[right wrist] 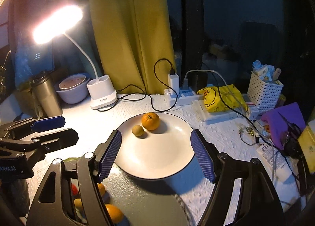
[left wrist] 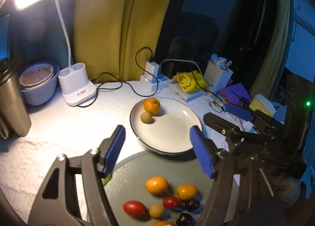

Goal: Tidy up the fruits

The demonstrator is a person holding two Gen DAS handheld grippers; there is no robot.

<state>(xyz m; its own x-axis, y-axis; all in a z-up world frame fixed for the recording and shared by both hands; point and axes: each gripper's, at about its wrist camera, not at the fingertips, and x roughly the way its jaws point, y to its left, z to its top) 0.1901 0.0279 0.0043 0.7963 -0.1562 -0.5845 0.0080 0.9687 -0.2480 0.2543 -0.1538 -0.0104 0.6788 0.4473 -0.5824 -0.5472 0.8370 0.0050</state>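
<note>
A white plate holds an orange and a small yellow-green fruit. In front of it a grey mat carries several loose fruits: small oranges, red tomatoes and dark cherries. My left gripper is open and empty above the mat's far edge. My right gripper is open and empty over the plate's near side. The right gripper also shows in the left wrist view. The left gripper also shows in the right wrist view.
A lit desk lamp, a steel tumbler and stacked bowls stand at the back left. A power strip with cables, a yellow duck packet, a white basket and purple clutter lie at the right.
</note>
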